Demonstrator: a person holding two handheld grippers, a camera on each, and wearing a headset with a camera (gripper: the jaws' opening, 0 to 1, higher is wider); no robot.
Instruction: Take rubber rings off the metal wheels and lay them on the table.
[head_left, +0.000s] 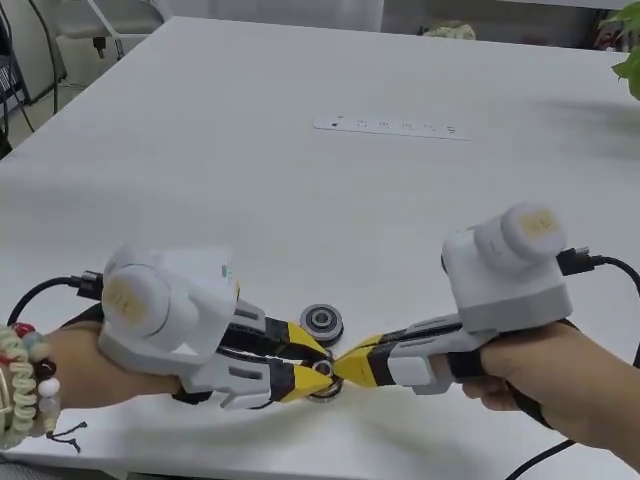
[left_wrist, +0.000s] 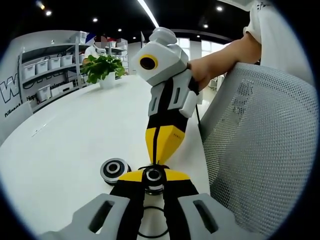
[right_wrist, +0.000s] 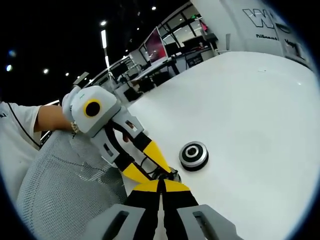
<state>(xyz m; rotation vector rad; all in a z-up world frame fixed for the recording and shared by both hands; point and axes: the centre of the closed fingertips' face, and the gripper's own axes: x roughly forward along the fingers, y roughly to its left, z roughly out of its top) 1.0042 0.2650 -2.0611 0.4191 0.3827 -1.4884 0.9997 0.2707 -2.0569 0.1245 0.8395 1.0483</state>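
Head view, near left: left gripper (head_left: 305, 365), held in a hand (head_left: 75, 365) that wears bead bracelets (head_left: 22, 385); jaws clenched on the held wheel (head_left: 325, 388).
Head view, near right: right gripper (head_left: 345, 368), held in the other hand (head_left: 545, 375); jaws pressed together tip to tip, meeting the held wheel from the right.
Task thing, gripped: held wheel, a metal wheel over the near part of the white bench (head_left: 200, 160), between the two sets of yellow tips; whether it rests on the bench or is lifted cannot be told.
Task thing, loose: free wheel (head_left: 322, 321), flat on the bench just beyond the jaws, touching neither gripper.
Far centre: power strip (head_left: 392, 127), white, lying well apart from the work.
Far right: plant (head_left: 632, 65), cut off by the frame edge.
Left gripper view, right side: chair back (left_wrist: 260, 150), grey mesh, just beside the jaws at the bench's near edge.
Left gripper view, far left: shelves (left_wrist: 50, 65) with white bins.
In the way: the yellow tips cover most of the held wheel from above; in the right gripper view the left gripper's jaws leave just a sliver of it showing.
Hard to make out: rubber ring, too thin and dark against the wheel rims to pick out on either wheel; whether the right gripper's jaws pinch one cannot be told.
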